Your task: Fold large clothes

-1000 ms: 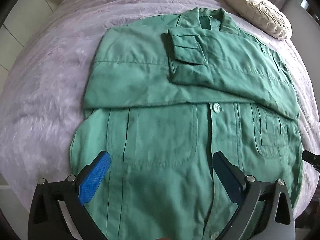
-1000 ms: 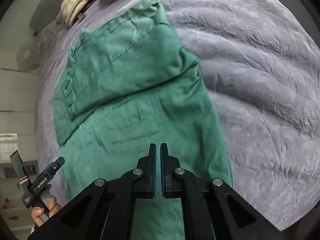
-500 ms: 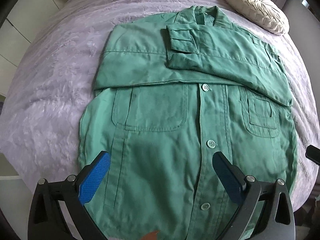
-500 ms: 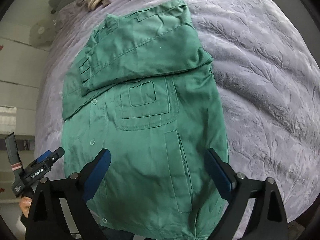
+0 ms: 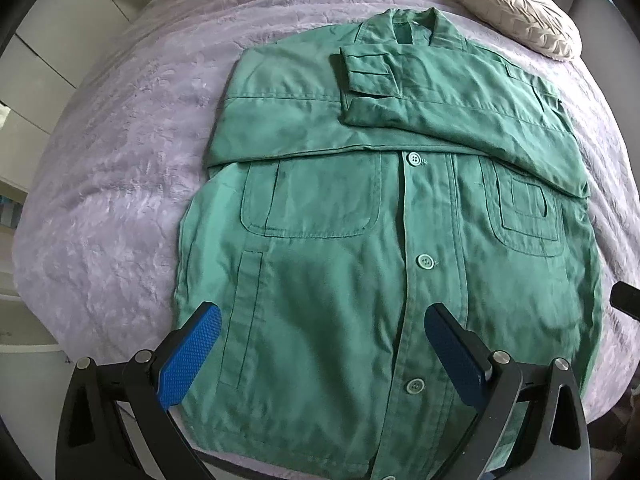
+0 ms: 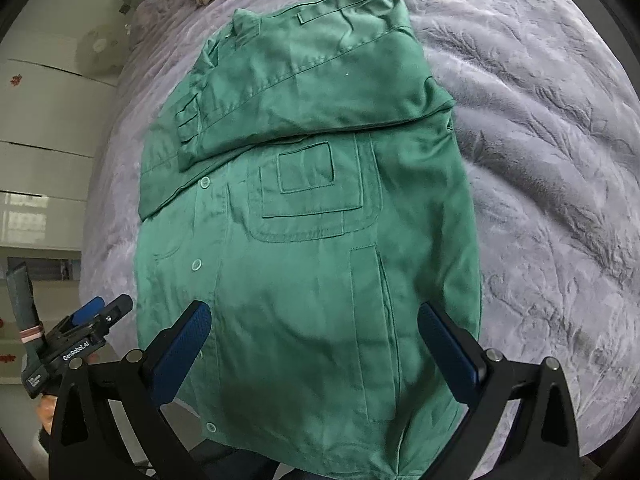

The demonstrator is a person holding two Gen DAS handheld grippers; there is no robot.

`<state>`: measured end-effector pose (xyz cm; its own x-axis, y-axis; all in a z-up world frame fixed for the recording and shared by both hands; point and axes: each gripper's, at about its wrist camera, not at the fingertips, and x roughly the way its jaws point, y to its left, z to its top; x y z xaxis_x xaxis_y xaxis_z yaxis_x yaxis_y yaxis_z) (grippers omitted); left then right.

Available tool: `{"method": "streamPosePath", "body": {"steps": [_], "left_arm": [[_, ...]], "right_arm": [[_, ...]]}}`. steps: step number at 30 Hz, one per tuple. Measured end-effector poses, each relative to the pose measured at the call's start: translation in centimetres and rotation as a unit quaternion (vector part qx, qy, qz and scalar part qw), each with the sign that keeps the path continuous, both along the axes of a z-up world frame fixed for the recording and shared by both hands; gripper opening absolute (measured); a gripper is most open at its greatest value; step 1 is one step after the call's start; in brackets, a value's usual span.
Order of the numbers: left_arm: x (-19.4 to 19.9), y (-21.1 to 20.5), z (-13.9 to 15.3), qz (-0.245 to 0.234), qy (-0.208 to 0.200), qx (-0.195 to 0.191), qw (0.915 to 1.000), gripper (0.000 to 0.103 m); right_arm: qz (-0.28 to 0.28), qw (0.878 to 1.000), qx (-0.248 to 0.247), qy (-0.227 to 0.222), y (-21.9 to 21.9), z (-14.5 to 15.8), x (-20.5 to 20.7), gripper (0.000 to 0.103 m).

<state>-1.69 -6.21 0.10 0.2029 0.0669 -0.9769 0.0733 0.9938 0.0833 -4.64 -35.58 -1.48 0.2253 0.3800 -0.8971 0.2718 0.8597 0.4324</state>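
Below both gripper spans [image 5: 322, 354], green jacket [image 5: 384, 248]

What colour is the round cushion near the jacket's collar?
The cushion is cream, pleated; best in the left wrist view.

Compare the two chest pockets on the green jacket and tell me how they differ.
In the left wrist view, the left-hand pocket is plain, while the right-hand pocket has a smaller pocket stitched onto it. The left-hand pocket lies fully uncovered below the folded sleeves; the right-hand pocket has its top edge tucked under the upper sleeve. Both are the same green as the jacket, have rounded bottom corners, and lie flat on either side of the button strip.
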Motion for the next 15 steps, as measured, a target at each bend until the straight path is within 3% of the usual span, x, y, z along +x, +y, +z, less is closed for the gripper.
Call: {"method": "streamPosePath", "body": {"steps": [9,15], "left_arm": [[-0.8,0.4,-0.1,-0.018,0.001,-0.025,0.9995,0.102],[-1.5,1.2,-0.6,-0.029,-0.008,-0.024,0.9993,0.102]], "right_arm": [[-0.027,1.000,-0.008,-0.012,0.2,0.7,-1.2,0.103],[-0.051,0.999,0.000,0.006,0.7,0.3,-2.2,0.103]]}}
